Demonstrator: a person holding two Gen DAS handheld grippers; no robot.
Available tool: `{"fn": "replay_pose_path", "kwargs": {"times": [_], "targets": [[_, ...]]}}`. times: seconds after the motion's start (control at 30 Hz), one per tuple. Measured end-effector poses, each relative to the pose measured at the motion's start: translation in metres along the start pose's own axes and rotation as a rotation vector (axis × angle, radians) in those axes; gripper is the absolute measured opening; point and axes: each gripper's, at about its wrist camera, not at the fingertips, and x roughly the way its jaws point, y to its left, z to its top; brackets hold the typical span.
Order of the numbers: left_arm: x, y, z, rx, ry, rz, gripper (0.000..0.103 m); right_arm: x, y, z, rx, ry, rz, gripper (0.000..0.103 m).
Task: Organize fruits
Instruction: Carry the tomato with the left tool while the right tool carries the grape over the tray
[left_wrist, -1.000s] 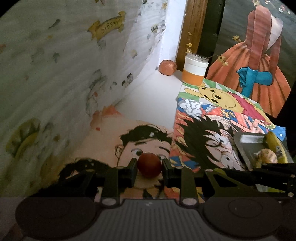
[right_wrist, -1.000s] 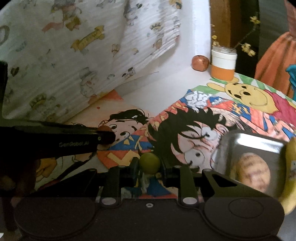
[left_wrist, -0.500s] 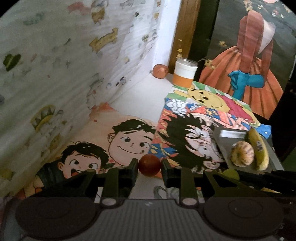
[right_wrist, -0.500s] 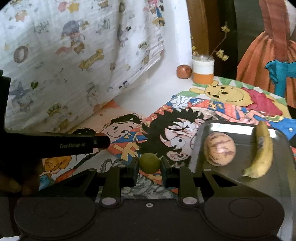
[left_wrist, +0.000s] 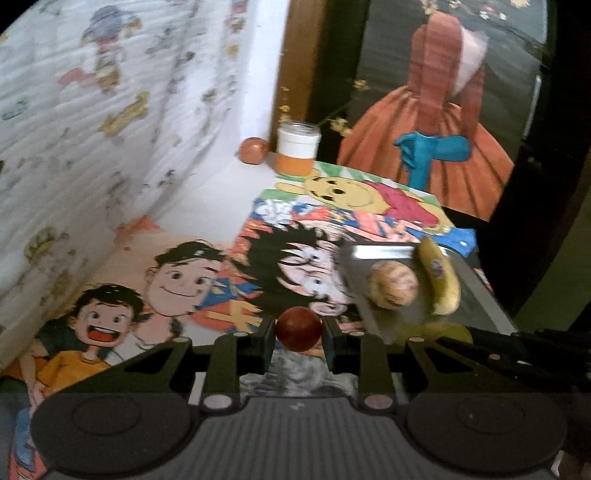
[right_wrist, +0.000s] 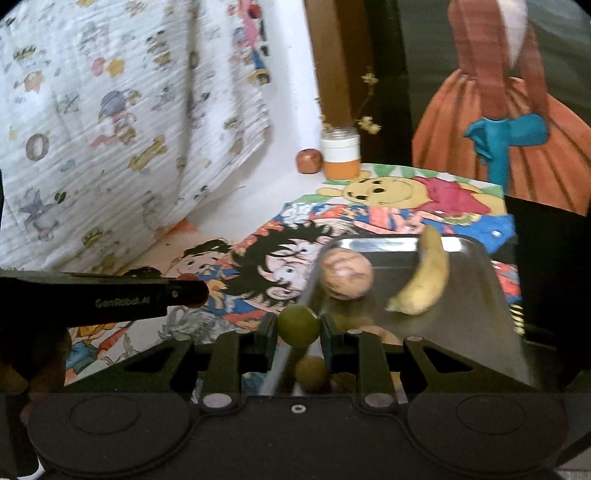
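— Cartoon pictures cover the table. What is held by the left gripper?

— A small round red fruit is squeezed between its closed fingers.

— And the right gripper?

— A small round green fruit is pinched there, at the near edge of the shiny metal tray. Ahead of it, a striped round fruit and a yellow banana are seen in the tray.

On the table a tray at the right holds a round fruit left of a banana, while far behind, seemingly touching, an apple sits left of a jar.
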Motion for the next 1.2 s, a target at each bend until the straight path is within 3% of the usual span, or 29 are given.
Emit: {"fn": "replay_pose_path", "kwargs": {"times": [0.43,0.7,1.2], "targets": [[-0.004,-0.046,-0.007,0.043,0.019,-0.064,0.030,-0.029,-0.047,-0.018,0.095,-0.051,-0.086,0.027],[0.005,-0.069,-0.021,0.089,0.082,-0.122,0.030,-0.032,-0.077,-0.035,0.155,-0.034,-0.140,0.027],[0.011,-0.080,-0.046,0.136,0.171,-0.166,0.030,-0.021,-0.090,-0.043,0.186,0.001,-0.158,0.027]]}}
